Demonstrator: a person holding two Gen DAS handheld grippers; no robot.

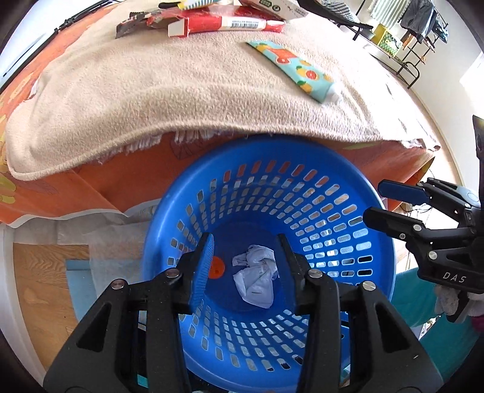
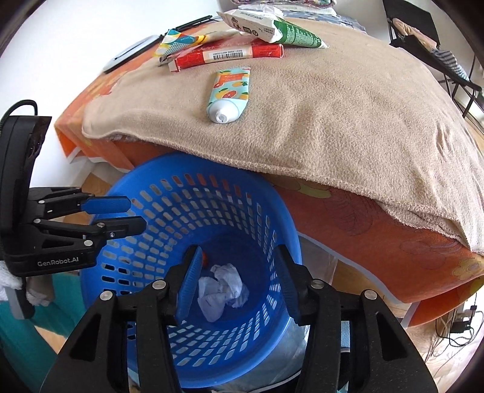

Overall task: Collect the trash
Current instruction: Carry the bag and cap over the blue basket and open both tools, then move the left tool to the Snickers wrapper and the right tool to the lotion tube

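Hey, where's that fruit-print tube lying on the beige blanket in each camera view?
Left wrist view: the tube lies upper right of centre, cap pointing down-right.
Right wrist view: the tube lies upper centre-left, cap toward the camera.
Shared landmark: the blue basket below the blanket's edge, crumpled paper inside.

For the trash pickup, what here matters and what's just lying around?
Job: blue basket, crumpled paper inside it, tube, red box, green packet.

Lying about: beige blanket, orange sheet, clothes rack.
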